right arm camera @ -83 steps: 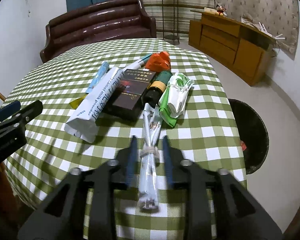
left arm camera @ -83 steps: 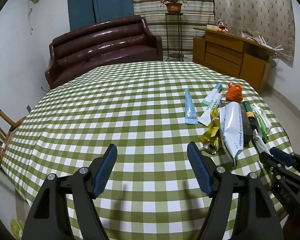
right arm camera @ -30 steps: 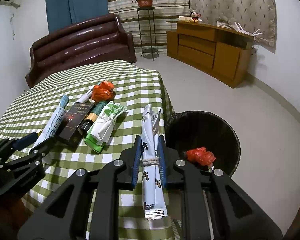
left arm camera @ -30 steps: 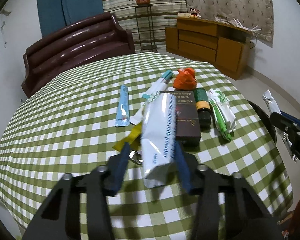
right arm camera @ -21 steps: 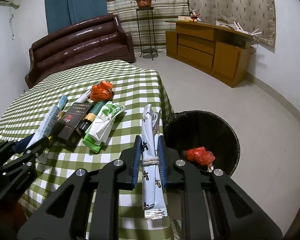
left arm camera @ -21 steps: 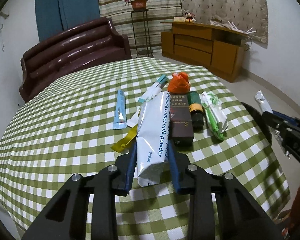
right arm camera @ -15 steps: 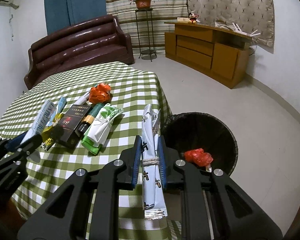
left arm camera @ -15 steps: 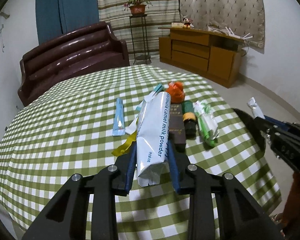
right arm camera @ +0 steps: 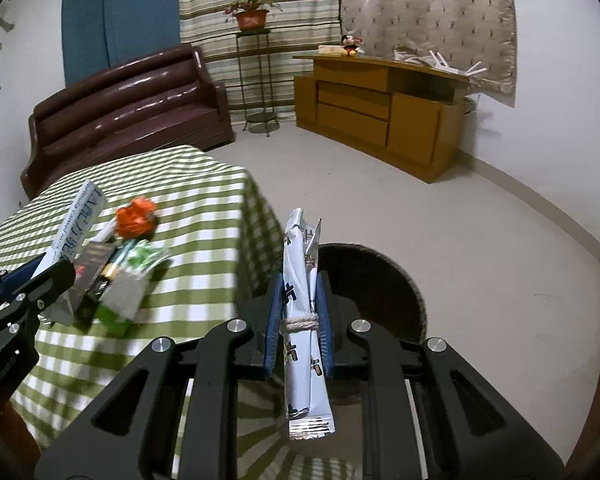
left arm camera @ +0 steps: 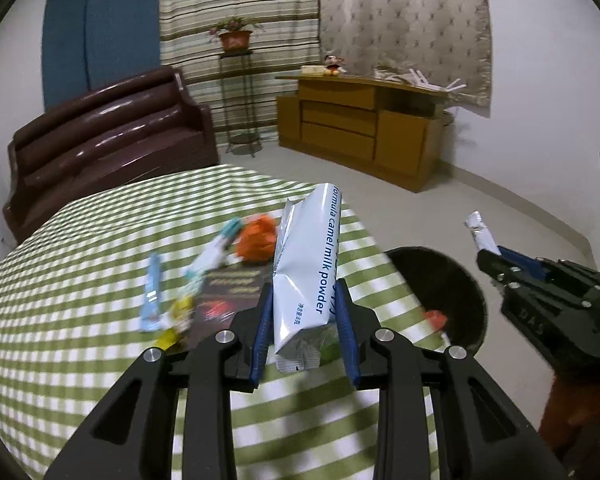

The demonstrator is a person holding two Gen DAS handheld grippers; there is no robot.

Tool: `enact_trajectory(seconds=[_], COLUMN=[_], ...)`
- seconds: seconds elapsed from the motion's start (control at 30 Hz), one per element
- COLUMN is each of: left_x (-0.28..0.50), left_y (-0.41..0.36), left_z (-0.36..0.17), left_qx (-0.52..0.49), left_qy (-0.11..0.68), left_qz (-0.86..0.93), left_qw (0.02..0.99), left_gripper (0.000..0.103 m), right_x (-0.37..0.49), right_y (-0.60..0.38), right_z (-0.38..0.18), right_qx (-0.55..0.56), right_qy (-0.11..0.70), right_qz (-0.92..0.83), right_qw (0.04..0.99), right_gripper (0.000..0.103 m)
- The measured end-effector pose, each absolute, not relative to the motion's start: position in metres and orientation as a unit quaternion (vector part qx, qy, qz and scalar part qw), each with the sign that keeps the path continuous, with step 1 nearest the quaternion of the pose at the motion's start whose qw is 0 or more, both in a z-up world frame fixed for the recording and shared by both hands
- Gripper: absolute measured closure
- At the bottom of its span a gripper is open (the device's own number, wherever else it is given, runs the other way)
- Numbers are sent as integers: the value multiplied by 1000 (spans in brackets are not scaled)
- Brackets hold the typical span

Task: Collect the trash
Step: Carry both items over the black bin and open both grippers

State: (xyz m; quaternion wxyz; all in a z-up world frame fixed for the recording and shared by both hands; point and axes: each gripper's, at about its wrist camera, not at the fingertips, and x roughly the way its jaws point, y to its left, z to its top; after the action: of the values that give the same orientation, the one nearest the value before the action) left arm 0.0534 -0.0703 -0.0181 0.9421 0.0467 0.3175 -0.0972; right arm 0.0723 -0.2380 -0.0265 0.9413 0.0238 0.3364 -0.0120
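Observation:
My left gripper [left arm camera: 305, 300] is shut on a silver milk powder pouch [left arm camera: 306, 280], lifted above the green checked table [left arm camera: 80, 360]. My right gripper [right arm camera: 299, 304] is shut on a white tied bundle of wrappers [right arm camera: 302, 320] and hangs over the near rim of the black trash bin [right arm camera: 384, 280] on the floor beside the table. In the left wrist view the bin [left arm camera: 456, 280] lies right of the table with red trash inside, and the right gripper [left arm camera: 488, 258] reaches over it. The left gripper [right arm camera: 48, 272] shows at the left edge of the right wrist view.
On the table lie an orange crumpled wrapper [left arm camera: 256, 236], a dark box [left arm camera: 224, 292], a blue sachet [left arm camera: 152, 296], a white tube [left arm camera: 212, 252] and a green-white packet [right arm camera: 136, 276]. A brown sofa [left arm camera: 100, 136] and a wooden cabinet [left arm camera: 364, 128] stand behind.
The left gripper has raised the pouch off the table and swung right toward the bin. The right gripper has carried its bundle right, from over the table edge to over the bin.

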Motion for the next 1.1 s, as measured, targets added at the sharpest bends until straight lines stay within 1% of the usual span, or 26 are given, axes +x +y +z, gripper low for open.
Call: enact_trajectory(seconds=[0.13,0.53,1.0,1.1], left_x=[65,99,124,125], left_y=[-94,-143,-174,-176], left_z=[-20,-36,-47,-47], left_qx=[52,70,75,74], left_qy=[310,326,347,350], left_qz=[-116,-136,-146,-144], left_qw=[942,933,923,923], left_gripper=[72,72,71,68], right_x=[82,102,119,120], right_y=[-250,-278,-296,-300], right_z=[-30,-43,-52,-53], right_qx=[24,40,57,62], right_qy=[336,340,347,347], right_qz=[-24,-44,-43,-44], right_qw=[941,938,935,935], right_gripper=[86,86,86,84])
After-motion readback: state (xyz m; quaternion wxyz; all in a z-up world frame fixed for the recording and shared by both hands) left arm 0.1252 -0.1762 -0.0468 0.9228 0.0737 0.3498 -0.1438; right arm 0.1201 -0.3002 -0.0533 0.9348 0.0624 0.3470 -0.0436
